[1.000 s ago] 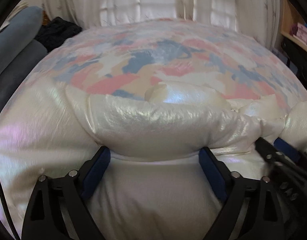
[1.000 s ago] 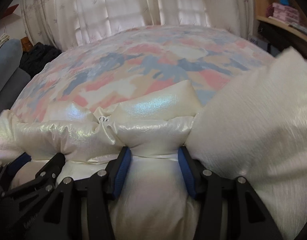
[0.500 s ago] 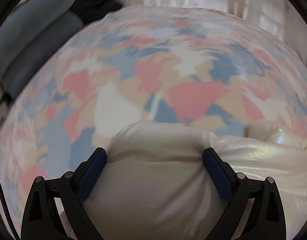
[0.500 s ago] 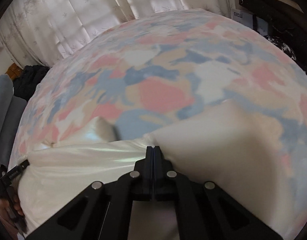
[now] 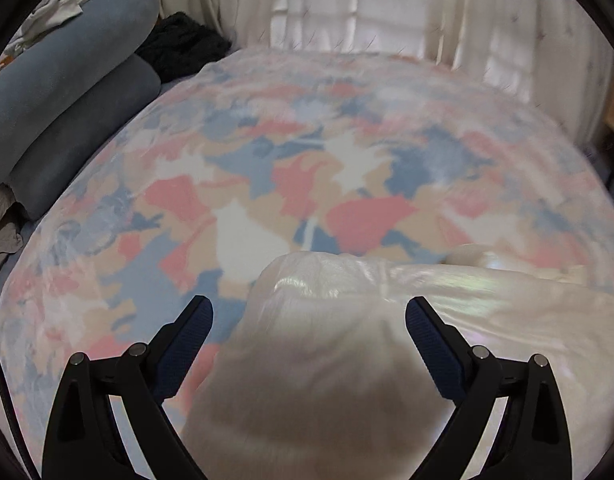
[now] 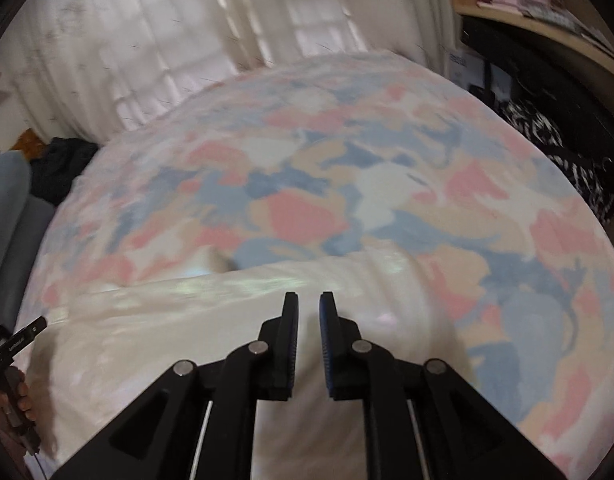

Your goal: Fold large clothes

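Observation:
A shiny cream padded jacket (image 5: pixel 347 312) lies folded on the bed; it also shows in the right wrist view (image 6: pixel 179 320). My left gripper (image 5: pixel 309 308) is wide open above the jacket's left end, its pads clear of the fabric. My right gripper (image 6: pixel 308 300) hovers over the jacket's right part with its jaws a narrow gap apart and nothing between them. The left gripper's tip (image 6: pixel 23 334) and the hand holding it show at the left edge of the right wrist view.
The bed cover (image 5: pixel 267 168) has pink, blue, beige and white patches. Grey-blue bolsters (image 5: pixel 67 92) and a dark garment (image 5: pixel 183 44) lie at the far left. Curtains (image 6: pixel 147 40) hang behind. A wooden shelf (image 6: pixel 547 4) and dark clutter (image 6: pixel 547 152) stand right.
My left gripper has opened wider and let go of the jacket. My right gripper, fully shut half a second ago, has opened slightly. Both have lifted back from the fabric.

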`<state>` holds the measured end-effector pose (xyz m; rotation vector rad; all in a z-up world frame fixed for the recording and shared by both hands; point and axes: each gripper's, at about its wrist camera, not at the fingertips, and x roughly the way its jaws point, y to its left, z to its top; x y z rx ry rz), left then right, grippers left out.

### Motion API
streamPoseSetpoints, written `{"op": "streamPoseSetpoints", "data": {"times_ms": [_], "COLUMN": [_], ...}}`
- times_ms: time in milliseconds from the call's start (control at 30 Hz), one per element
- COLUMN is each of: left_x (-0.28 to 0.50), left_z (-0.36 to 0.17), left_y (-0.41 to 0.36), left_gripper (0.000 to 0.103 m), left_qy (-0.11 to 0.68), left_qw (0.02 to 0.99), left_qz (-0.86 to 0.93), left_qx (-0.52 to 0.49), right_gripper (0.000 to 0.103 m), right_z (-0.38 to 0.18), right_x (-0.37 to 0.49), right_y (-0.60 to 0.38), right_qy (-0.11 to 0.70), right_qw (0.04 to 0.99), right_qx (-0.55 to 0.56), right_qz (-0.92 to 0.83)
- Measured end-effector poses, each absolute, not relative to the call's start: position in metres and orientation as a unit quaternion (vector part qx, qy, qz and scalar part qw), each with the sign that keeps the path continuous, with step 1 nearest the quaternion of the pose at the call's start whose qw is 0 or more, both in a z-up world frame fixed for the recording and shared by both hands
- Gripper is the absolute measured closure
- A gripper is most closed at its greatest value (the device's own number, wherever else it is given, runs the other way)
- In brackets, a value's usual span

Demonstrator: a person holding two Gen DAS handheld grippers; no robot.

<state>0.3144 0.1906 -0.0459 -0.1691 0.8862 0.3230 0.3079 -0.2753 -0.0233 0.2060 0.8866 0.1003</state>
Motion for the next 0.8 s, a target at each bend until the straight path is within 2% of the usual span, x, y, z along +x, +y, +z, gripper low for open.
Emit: {"op": "streamPoseSetpoints", "data": {"times_ms": [200,433,600,800], "left_x": [0.26,0.194,0.143,0.097], "left_z": [0.008,0.03,0.008,-0.06], "left_y": [0.181,0.175,0.175,0.181], "left_gripper": [0.006,0.006,0.006,0.006], "left_qy": [0.398,0.399,0.398,0.402], "left_qw": [0.906,0.907,0.9,0.874], "left_qz": [0.125,0.075,0.029,-0.001], "left_qx": [-0.075,-0.11,-0.174,-0.274], "right_gripper": [0.092,0.092,0.092,0.092], "right_z": [0.01,0.031,0.033,0.02], "right_x": [0.275,0.233,0.215,0.21], "right_y": [-0.214,-0.146,-0.119,-0.108], "right_qy": [0.423,0.418,0.403,0.378], "right_qw": [0.898,0.893,0.894,0.904], "right_qx": [0.073,0.044,0.034,0.035], "right_qz": [0.098,0.16,0.193,0.198]}}
